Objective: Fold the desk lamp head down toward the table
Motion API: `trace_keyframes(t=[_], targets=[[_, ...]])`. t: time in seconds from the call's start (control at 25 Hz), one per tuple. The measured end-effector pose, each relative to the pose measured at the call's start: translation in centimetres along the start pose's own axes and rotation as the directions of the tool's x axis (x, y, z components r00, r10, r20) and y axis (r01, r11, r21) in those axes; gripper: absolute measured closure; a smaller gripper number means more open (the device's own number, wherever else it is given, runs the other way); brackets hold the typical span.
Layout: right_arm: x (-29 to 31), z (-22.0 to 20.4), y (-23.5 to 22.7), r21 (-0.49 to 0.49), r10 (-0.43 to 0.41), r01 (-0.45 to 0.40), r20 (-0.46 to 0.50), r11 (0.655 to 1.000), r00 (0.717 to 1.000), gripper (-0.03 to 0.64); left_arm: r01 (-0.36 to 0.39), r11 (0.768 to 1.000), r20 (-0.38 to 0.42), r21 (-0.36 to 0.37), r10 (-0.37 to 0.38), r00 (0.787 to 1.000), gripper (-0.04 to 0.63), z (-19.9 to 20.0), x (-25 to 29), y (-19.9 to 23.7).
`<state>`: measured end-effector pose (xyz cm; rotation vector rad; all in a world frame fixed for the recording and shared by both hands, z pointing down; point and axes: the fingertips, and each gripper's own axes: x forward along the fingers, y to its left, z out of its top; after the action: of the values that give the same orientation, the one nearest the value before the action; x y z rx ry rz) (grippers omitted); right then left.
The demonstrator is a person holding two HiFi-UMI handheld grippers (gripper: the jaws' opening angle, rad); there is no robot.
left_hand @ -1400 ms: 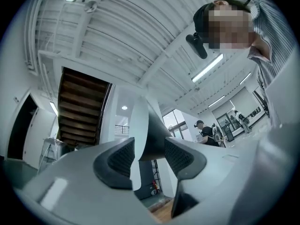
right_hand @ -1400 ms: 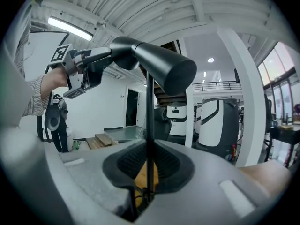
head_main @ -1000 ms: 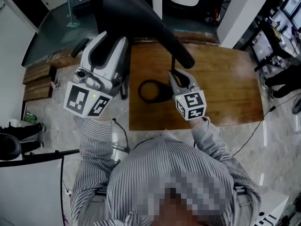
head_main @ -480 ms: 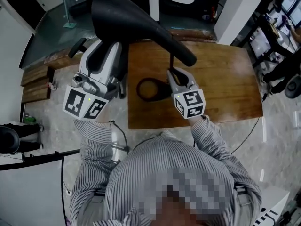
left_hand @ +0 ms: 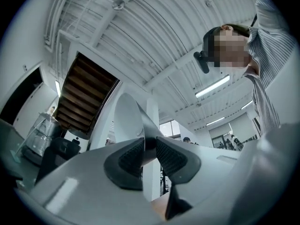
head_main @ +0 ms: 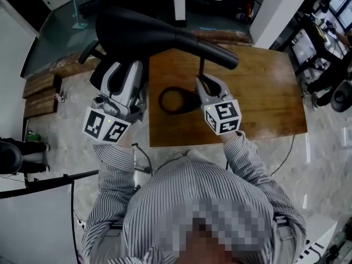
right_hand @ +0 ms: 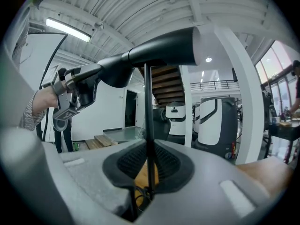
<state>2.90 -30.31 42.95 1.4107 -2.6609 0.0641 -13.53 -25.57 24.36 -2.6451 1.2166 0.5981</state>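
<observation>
The black desk lamp's long head [head_main: 159, 32] stretches from upper left to the hinge above the table. Its thin stem [head_main: 201, 70] rises from a ring base [head_main: 177, 101] on the wooden table [head_main: 264, 98]. My left gripper [head_main: 122, 65] holds the head's wide end off the table's left edge. In the left gripper view its jaws [left_hand: 150, 149] are closing, with the head's thin rim [left_hand: 125, 121] pinched between the pads. My right gripper [head_main: 204, 81] is shut on the stem, which runs up between its pads [right_hand: 149, 165] to the lamp head [right_hand: 159, 50].
Wooden planks [head_main: 41, 92] lie on the floor left of the table. A white pillar [head_main: 280, 10] stands at the back right, and a cable [head_main: 297, 153] trails across the floor at the right. White machines [right_hand: 211, 116] stand beyond the table.
The lamp head has tipped lower and lies flatter across the view. My left gripper came down with it. The right gripper stayed on the stem.
</observation>
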Motion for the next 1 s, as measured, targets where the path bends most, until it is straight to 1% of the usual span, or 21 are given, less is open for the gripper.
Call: trace_keyframes(t=[0.16, 0.32, 0.48, 0.56, 0.68, 0.76, 0.84, 0.92, 1.0], targets=[[0.2, 0.1, 0.1, 0.002, 0.001, -0.001, 0.003, 1.000, 1.000, 0.575, -0.012, 0.995, -0.008, -0.101, 0.011, 1.000, 0.517, -2.1, -1.2, 0.0], [0.5, 0.3, 0.1, 0.006, -0.006, 0.006, 0.003, 1.000, 1.000, 0.575, -0.039, 0.980, -0.043, -0.195, 0.031, 0.999, 0.529, -5.4, -2.4, -0.6], [0.3, 0.1, -0.1, 0.011, -0.010, 0.010, 0.004, 1.000, 1.000, 0.575, -0.034, 0.964, -0.117, -0.264, 0.003, 0.993, 0.545, -9.7, -2.6, -2.4], [0.1, 0.1, -0.4, 0.011, -0.010, 0.010, 0.003, 1.000, 1.000, 0.575, -0.026, 0.954, -0.132, -0.299, -0.014, 0.991, 0.549, -11.1, -2.2, -3.4], [0.3, 0.2, -0.3, 0.011, -0.010, 0.010, 0.004, 1.000, 1.000, 0.575, -0.008, 0.940, -0.135, -0.342, -0.041, 0.990, 0.552, -12.2, -2.0, -3.9], [0.7, 0.2, 0.0, 0.012, -0.014, 0.014, 0.006, 1.000, 1.000, 0.575, 0.000, 0.925, -0.137, -0.380, -0.056, 0.989, 0.554, -12.9, -2.0, -3.9], [0.8, 0.2, 0.2, 0.014, -0.016, 0.016, 0.008, 1.000, 1.000, 0.575, 0.003, 0.906, -0.135, -0.424, -0.066, 0.989, 0.554, -13.7, -2.0, -4.2], [0.8, 0.1, 0.2, 0.017, -0.016, 0.016, 0.010, 1.000, 1.000, 0.575, 0.006, 0.881, -0.128, -0.473, -0.076, 0.989, 0.554, -14.6, -1.8, -4.9], [0.7, 0.1, 0.1, 0.021, -0.017, 0.017, 0.011, 1.000, 1.000, 0.575, 0.010, 0.850, -0.117, -0.526, -0.084, 0.990, 0.554, -15.4, -1.3, -5.6]])
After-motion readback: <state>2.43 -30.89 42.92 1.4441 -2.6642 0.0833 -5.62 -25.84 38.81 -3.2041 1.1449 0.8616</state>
